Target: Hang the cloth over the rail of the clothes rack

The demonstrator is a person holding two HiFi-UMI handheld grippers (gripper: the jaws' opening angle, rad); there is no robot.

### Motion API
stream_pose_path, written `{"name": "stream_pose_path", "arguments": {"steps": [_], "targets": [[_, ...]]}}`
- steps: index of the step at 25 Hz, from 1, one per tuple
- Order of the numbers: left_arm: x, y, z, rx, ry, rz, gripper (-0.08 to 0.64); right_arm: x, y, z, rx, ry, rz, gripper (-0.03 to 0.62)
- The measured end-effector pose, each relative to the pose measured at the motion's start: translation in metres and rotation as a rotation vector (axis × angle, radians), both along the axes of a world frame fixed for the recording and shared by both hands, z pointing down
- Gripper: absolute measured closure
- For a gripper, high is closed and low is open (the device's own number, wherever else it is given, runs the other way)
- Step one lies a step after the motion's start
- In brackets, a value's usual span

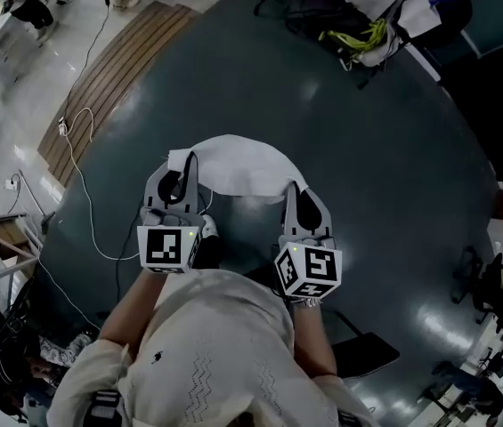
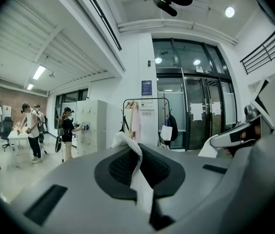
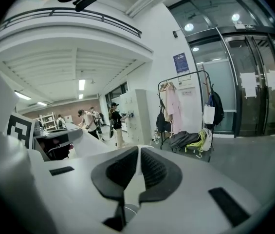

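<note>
A white cloth (image 1: 236,168) is stretched between my two grippers above the dark floor. My left gripper (image 1: 186,161) is shut on the cloth's left corner, and a white fold (image 2: 139,173) shows pinched between its black pads. My right gripper (image 1: 290,189) is shut on the right corner, with a strip of cloth (image 3: 135,184) between its pads. The black clothes rack (image 2: 145,122) stands far ahead by the glass doors, with garments and bags hanging from it. Its top rail (image 3: 184,76) is well away from both grippers.
Bags and a backpack (image 3: 188,140) lie at the rack's foot. Several people (image 2: 67,133) stand at white lockers to the left. A white cable (image 1: 80,181) runs over the floor beside a wooden ramp (image 1: 113,83). Black gear (image 1: 491,296) stands at the right.
</note>
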State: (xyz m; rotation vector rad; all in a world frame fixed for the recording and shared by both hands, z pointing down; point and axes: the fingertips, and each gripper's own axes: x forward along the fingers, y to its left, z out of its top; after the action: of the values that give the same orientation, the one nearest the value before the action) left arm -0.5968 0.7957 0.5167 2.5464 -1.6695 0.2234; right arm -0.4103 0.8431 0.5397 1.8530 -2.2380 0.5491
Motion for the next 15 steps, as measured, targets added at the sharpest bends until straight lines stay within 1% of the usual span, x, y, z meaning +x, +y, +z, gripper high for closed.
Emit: {"name": "stream_pose_path", "arguments": {"steps": [2, 5, 7, 10, 15], "targets": [[-0.018, -0.008, 0.0, 0.001, 0.005, 0.006, 0.545, -0.019, -0.007, 0.001, -0.002, 0.001, 0.007, 0.569], [-0.044, -0.017, 0.0, 0.008, 0.034, 0.004, 0.545, -0.049, -0.017, 0.003, -0.007, 0.006, 0.005, 0.569], [-0.057, -0.019, 0.004, -0.007, 0.03, 0.01, 0.545, -0.065, -0.022, 0.004, -0.013, 0.011, -0.003, 0.569], [-0.064, -0.021, 0.007, -0.017, 0.041, 0.008, 0.545, -0.076, -0.027, 0.004, -0.023, 0.019, -0.018, 0.569], [-0.065, -0.023, 0.008, -0.024, 0.06, 0.01, 0.545, -0.083, -0.035, 0.004, -0.021, 0.026, -0.038, 0.569]]}}
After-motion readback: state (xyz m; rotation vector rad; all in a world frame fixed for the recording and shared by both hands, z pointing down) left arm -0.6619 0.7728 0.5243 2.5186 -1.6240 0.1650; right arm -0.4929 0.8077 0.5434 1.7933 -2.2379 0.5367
